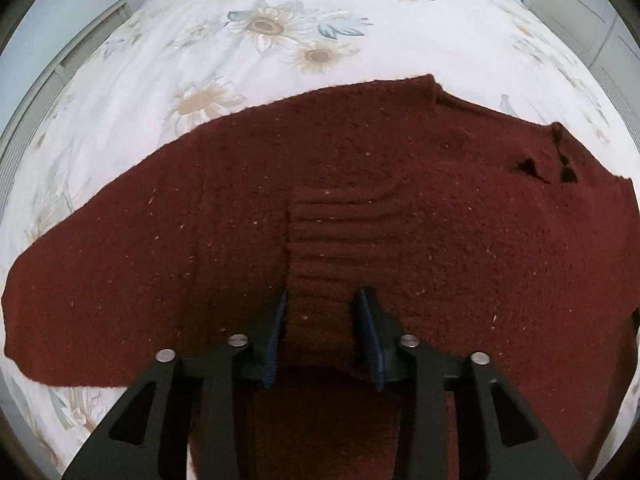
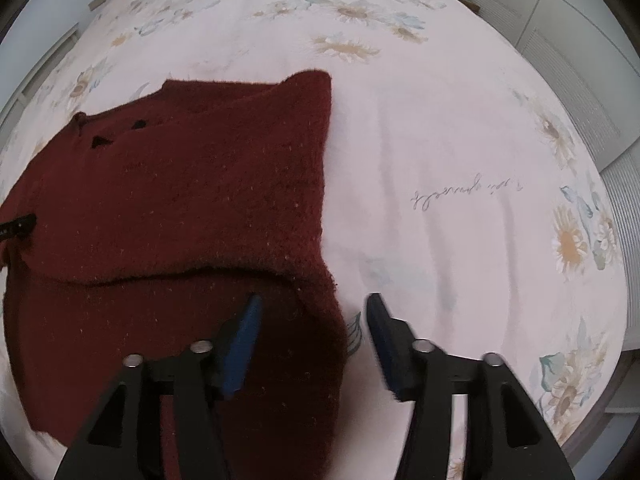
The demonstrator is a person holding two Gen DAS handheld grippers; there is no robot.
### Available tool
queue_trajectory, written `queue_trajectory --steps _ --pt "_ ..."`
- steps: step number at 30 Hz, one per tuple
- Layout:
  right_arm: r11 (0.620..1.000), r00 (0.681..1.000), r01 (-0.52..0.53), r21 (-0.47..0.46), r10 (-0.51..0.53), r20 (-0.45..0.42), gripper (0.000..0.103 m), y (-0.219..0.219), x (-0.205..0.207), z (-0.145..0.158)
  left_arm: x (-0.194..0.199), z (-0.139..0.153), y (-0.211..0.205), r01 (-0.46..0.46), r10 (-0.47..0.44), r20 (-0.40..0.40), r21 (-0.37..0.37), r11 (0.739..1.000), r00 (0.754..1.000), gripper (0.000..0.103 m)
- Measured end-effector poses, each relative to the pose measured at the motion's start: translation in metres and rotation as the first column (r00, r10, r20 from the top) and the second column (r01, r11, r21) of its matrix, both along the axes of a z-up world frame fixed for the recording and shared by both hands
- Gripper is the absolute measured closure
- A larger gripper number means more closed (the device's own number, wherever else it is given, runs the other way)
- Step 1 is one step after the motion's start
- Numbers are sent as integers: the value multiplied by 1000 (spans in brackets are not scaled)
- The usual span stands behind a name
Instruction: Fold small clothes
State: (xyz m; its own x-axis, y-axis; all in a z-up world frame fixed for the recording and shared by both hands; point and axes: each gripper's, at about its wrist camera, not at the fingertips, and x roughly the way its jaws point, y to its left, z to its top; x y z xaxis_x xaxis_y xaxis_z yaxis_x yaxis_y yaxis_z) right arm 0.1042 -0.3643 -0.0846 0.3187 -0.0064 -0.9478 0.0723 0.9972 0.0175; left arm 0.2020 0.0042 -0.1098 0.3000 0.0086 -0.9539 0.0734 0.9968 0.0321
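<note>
Item under inspection: a dark red knitted sweater [image 1: 360, 184] lying spread on a bed with a floral bedsheet [image 1: 280, 40]. Its right side [image 2: 224, 184] already appears turned in over the body, giving a straight edge on that side, and a ribbed band [image 1: 332, 232] lies across the middle of the cloth. The fold is judged to be part done, with a further fold of the body not yet made.

Left claw [image 1: 322, 328]: jaws partly apart, straddling the near end of the ribbed band. The blue pads [image 1: 370, 332] sit beside the knit without squeezing it; whether they touch the fabric cannot be told. Nothing is held.

Right claw [image 2: 312, 332]: jaws wide apart, set astride the near right edge of the sweater. The left pad [image 2: 242, 340] is over the cloth and the right pad [image 2: 384, 344] over bare sheet. Nothing is held. This view is slightly blurred at the fingers.

Assessment: both claws seem placed to take hold of the near edge. The next move calls for closing each on the fabric, gathering all layers, then lifting evenly so the thick knit does not slip or bunch.
</note>
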Motion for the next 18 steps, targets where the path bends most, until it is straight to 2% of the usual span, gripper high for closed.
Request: queue_trajectory --steps 1,3,4,6,8,11,14,15,17,18 --pt "1000 1000 3 6 -3 11 36 0 0 4 1 1 -1 -8 8 -11 2 1000 1000 63" --pt "1000 1000 3 22 -4 28 31 2 1 10 6 12 1 -15 15 -9 4 1000 1000 53" --pt "1000 999 0 29 -1 36 26 5 2 13 6 19 -1 -14 14 9 -3 1000 1000 41" --pt "999 998 -22 33 20 51 22 15 7 21 3 35 -1 -3 5 47 -26 1000 999 11" --pt "998 996 -53 24 52 66 22 30 12 26 -3 49 -11 23 -19 82 -46 999 996 1" --pt "995 991 -102 15 100 91 19 55 23 30 -12 60 -32 76 -68 124 -60 995 990 1" --pt "989 983 -145 21 141 116 9 85 33 26 -12 62 -54 131 -118 149 -79 988 982 1" --pt "988 982 -153 24 150 115 1 91 36 23 -9 59 -57 139 -126 151 -74 988 980 1" --pt "985 981 -169 37 164 107 0 105 43 12 -5 39 -81 156 -146 140 -60 986 979 1" --pt "984 981 -174 40 170 97 0 112 46 5 -3 26 -75 161 -152 130 -58 985 980 1"
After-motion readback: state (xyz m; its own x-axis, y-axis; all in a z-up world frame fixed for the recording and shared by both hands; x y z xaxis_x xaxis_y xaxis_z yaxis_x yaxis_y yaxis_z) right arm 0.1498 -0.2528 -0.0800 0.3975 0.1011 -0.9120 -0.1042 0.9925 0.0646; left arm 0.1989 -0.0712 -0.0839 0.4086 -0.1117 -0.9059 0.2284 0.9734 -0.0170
